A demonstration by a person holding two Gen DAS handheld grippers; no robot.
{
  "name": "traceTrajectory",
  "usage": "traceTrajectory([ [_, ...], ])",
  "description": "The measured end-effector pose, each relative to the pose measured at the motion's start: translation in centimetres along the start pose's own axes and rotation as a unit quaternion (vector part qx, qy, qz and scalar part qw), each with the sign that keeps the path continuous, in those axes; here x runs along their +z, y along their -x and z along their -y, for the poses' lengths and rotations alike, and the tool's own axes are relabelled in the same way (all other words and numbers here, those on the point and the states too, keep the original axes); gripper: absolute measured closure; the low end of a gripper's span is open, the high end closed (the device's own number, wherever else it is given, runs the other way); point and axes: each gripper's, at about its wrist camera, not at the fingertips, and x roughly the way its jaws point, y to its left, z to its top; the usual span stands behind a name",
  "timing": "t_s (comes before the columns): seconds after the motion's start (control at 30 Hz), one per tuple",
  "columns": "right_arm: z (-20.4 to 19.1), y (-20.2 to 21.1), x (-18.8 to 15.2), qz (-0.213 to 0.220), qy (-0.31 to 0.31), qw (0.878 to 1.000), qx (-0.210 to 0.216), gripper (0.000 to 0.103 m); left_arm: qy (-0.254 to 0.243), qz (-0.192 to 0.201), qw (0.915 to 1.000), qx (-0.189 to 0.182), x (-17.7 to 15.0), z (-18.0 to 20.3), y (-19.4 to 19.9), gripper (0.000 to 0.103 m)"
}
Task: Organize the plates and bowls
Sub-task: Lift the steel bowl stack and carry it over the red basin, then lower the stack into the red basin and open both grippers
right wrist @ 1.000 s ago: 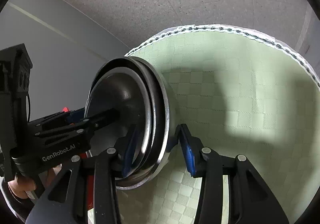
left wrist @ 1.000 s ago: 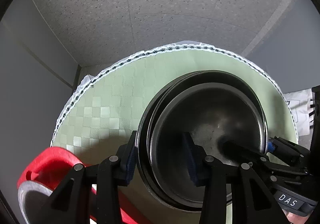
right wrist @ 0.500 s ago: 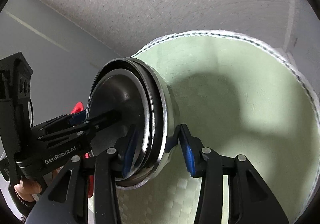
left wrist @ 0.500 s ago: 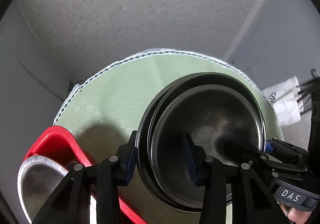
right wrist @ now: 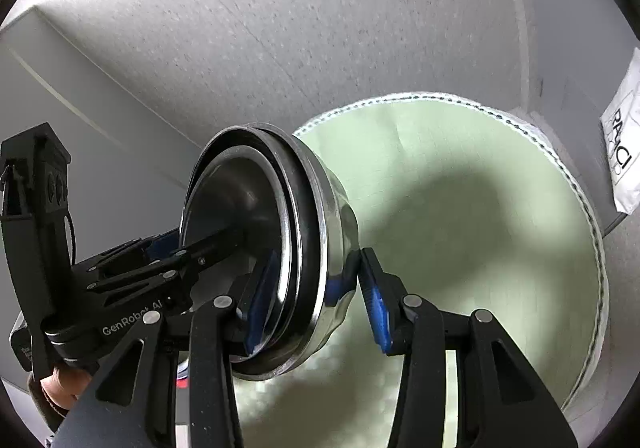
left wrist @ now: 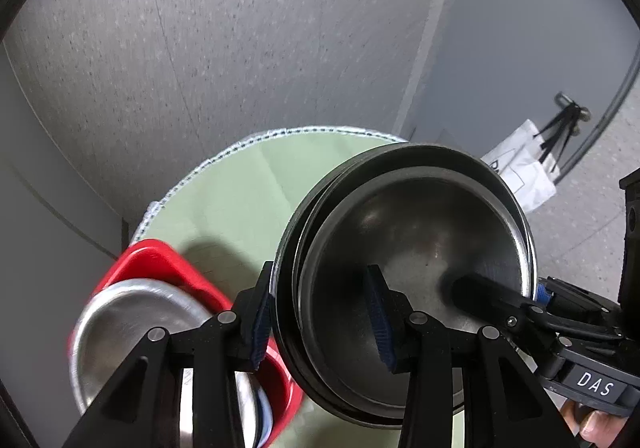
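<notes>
A stack of nested steel bowls [left wrist: 420, 240] hangs tilted in the air above the round table with the green cloth [left wrist: 248, 183]. My left gripper [left wrist: 320, 312] is shut on the stack's left rim, one pad outside the wall and one inside. The right gripper's finger reaches into the bowl from the right in the left wrist view. In the right wrist view the same stack of bowls [right wrist: 336, 215] is clamped at its other rim by my right gripper [right wrist: 316, 300], shut on it. A red basin [left wrist: 160, 260] holding a steel plate [left wrist: 132, 324] sits at the table's left edge.
The green cloth [right wrist: 480, 175] lies below, crossed by the stack's shadow. A white paper bag [left wrist: 520, 167] leans on the grey floor to the right, also visible as a bag [right wrist: 624, 151] in the right wrist view. Grey walls stand behind and to the left.
Both grippers have risen with the bowl stack held between them; the table looks smaller and farther below. The red basin and its steel plate have come more fully into the left wrist view.
</notes>
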Motion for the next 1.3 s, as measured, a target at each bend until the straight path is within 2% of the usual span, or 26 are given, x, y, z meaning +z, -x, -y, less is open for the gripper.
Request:
traceTrajectory([
  [0.17,-3.0,2.3,-1.5,0.021,0.01,1.0,0.004,0.06,-0.005,0.028,0.9996,0.006,-3.2,-1.7,5.6,0.064],
  [0.3,-6.0,2.3,-2.4,0.021,0.023,0.999,0.013,0.06,0.007,0.039,0.9991,0.014,-6.0,-3.8,9.0,0.064],
  [0.6,-11.5,-2.9,-3.6,-0.028,0.051,0.997,0.054,0.06,0.063,0.033,0.996,0.054,-11.8,-10.4,14.4,0.064],
  [0.87,-14.3,-8.8,-4.7,-0.083,0.07,0.993,0.055,0.06,0.107,0.001,0.9919,0.07,-14.6,-14.3,14.2,0.064],
  [1.1,-15.1,-14.1,-6.0,-0.124,0.086,0.988,0.018,0.06,0.127,-0.044,0.9884,0.071,-16.8,-15.8,11.8,0.064],
  [1.3,-15.2,-17.1,-6.6,-0.138,0.099,0.985,-0.022,0.06,0.13,-0.068,0.9864,0.073,-16.4,-15.5,9.7,0.063],
])
